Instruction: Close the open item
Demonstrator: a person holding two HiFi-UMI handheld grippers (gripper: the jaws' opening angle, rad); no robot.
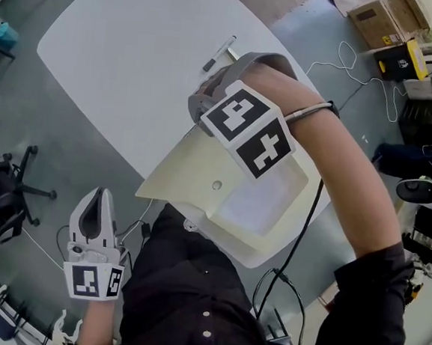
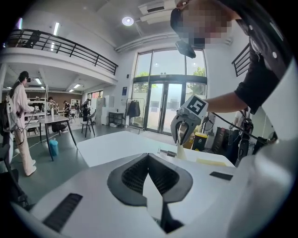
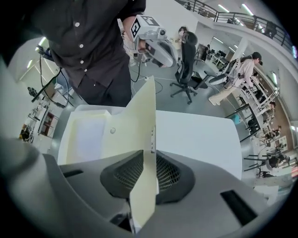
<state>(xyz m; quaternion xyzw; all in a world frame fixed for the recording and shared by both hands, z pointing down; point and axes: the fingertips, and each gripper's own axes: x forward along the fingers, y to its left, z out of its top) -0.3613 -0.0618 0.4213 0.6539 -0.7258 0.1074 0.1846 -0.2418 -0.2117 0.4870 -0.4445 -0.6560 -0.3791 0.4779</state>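
Task item: a cream-coloured flat cardboard box [image 1: 269, 249] with a hinged lid [image 1: 189, 182]. It lies open at the near edge of the white oval desk [image 1: 130, 40], just in front of me.
Lid: raised and tilted above the tray, with a small round snap on its inner face.
Right hand-held gripper [image 3: 149, 160]: pointing steeply down, with its pads nipped onto the free edge of the lid.
Left hand-held gripper [image 1: 99, 199]: tips together with nothing between them, hanging off the desk at my side, well apart from the box.
Bystander object: a slim dark pen [image 1: 219, 53] beyond the box, clear of the lid's path.
Risk 1: I judge the thin lid edge could slide out of the pads if I swing it faster than the hinge allows.
Risk 2: nothing steadies the tray, so a downward push may shove or tip the box off the desk's edge.
Risk 3: a skewed pull could leave the snap unseated.
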